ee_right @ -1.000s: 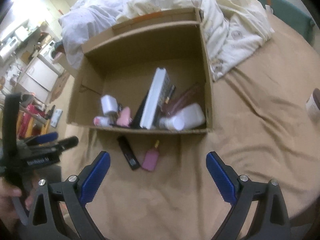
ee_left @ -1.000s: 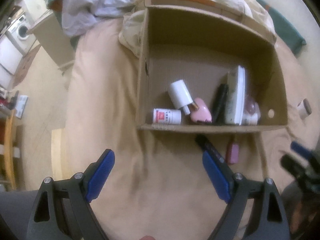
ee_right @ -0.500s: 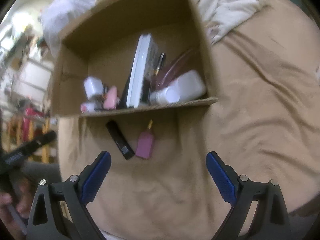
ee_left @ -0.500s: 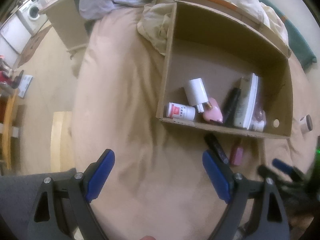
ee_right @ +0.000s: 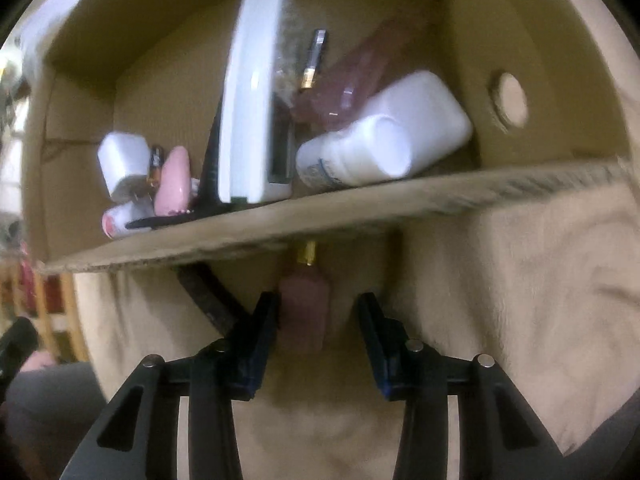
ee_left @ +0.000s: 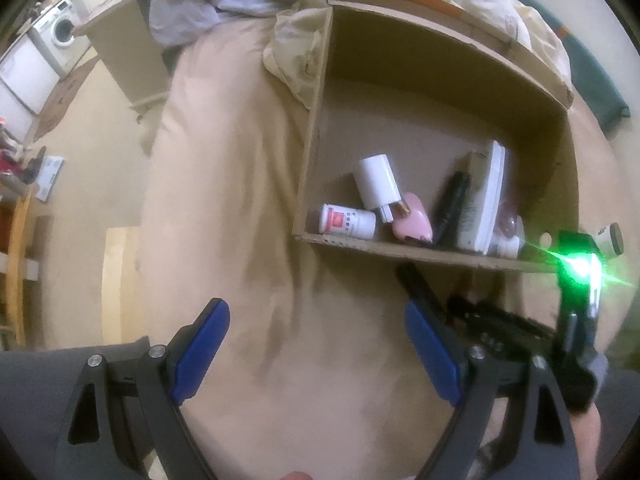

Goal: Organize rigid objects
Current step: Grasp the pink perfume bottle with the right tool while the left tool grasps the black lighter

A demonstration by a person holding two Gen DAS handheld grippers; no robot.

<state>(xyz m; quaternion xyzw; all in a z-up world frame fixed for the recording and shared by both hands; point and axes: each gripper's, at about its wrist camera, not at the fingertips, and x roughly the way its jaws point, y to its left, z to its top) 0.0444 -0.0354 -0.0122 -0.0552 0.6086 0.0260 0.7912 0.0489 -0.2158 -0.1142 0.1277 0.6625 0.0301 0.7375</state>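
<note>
A cardboard box [ee_left: 440, 80] lies on the tan bedspread and holds a white charger [ee_left: 376, 184], a small white bottle [ee_left: 346, 221], a pink heart-shaped case [ee_left: 412, 224], a white flat device [ee_right: 252, 96] and a large white bottle [ee_right: 384, 136]. In front of the box lie a pink bottle with a gold cap [ee_right: 305, 308] and a black bar [ee_right: 212, 300]. My right gripper [ee_right: 314, 320] has its jaws partly closed around the pink bottle, with a gap on the right side. My left gripper [ee_left: 316, 344] is open and empty over the bedspread.
Rumpled white bedding [ee_left: 304, 48] lies behind the box. A small jar [ee_left: 610, 238] sits right of the box. The bed edge and floor [ee_left: 80, 184] are to the left, with a washing machine [ee_left: 60, 32] far left. The right gripper's body [ee_left: 520, 320] shows a green light.
My right gripper moved down and forward to the pink bottle and narrowed its jaws around it. My left gripper shifted left; the box now sits further right in its view.
</note>
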